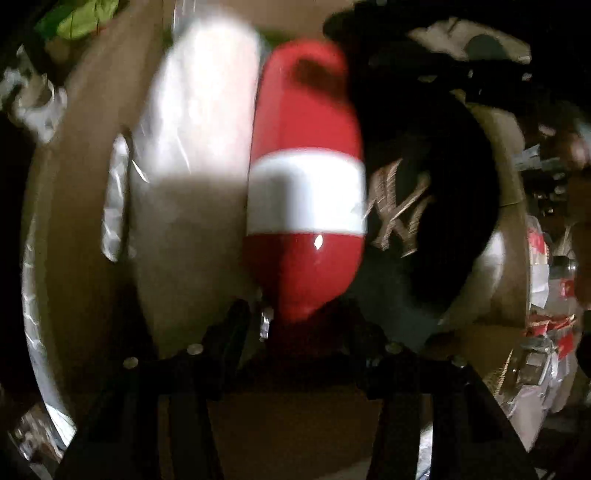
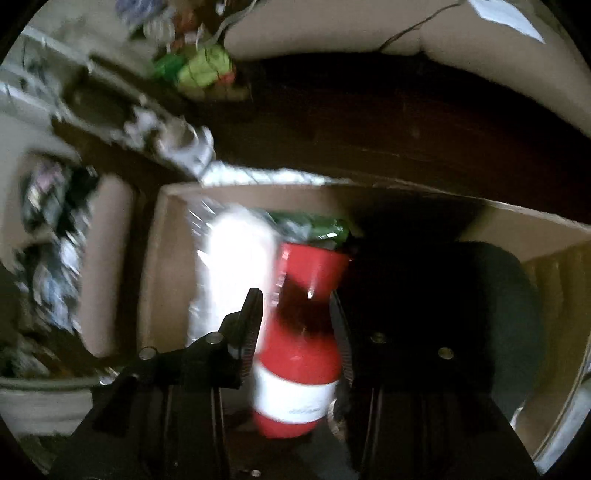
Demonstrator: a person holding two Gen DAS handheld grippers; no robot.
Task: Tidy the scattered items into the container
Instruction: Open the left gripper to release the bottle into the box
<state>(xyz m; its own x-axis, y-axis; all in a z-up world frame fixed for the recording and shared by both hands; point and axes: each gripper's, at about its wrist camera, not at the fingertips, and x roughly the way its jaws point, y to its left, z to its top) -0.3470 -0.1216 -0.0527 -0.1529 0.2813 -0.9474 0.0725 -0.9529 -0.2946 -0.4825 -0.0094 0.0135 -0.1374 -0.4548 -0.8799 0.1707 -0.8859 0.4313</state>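
An open cardboard box fills both views from above. In it lie a white plastic-wrapped roll, a red bottle with a white band and a black cap with a stitched logo. A green packet lies at the box's far wall. My right gripper is shut on the red bottle, one finger on each side. My left gripper stands open, its fingers wider than the bottle's narrow near end between them.
Outside the box, a bright green bag and blurred clutter lie at the far left. Red-and-white packs sit beyond the box's right wall. A beige cushion edges a dark surface behind the box.
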